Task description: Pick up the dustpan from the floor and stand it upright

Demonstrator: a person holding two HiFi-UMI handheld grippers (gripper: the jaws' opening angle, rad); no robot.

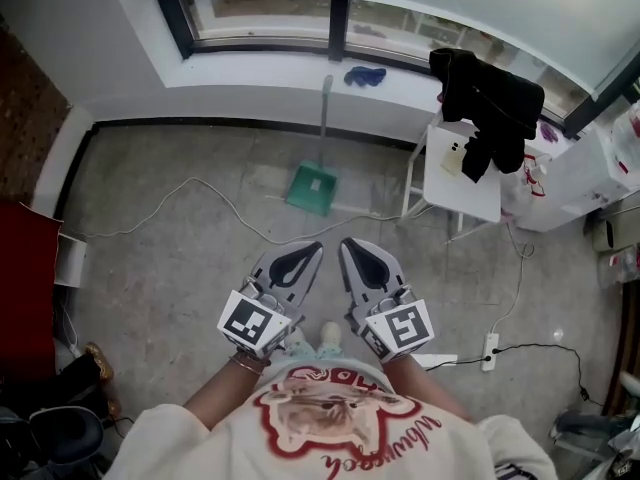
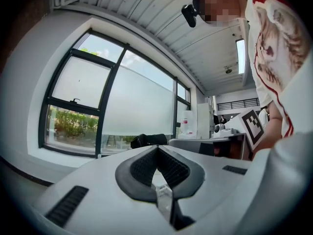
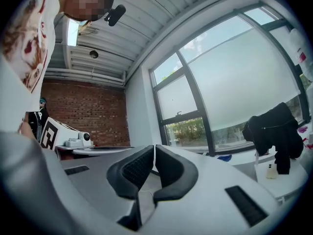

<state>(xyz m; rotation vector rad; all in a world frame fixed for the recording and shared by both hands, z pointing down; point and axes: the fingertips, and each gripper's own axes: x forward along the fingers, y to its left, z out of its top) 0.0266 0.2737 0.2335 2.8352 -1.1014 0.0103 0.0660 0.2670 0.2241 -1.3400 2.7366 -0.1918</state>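
Green dustpan (image 1: 312, 189) seen on floor (image 1: 180, 258), stood against wall under window, handle upright; well apart from both grippers, ahead of them; left gripper (image 1: 312, 252) fingers closed, nothing gripped; right gripper (image 1: 347, 248) fingers closed, empty.

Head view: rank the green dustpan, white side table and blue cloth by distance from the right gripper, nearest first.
1. Green dustpan, on the floor ahead of the right gripper, slightly left.
2. White side table, ahead to the right.
3. Blue cloth, on the window sill, farthest.
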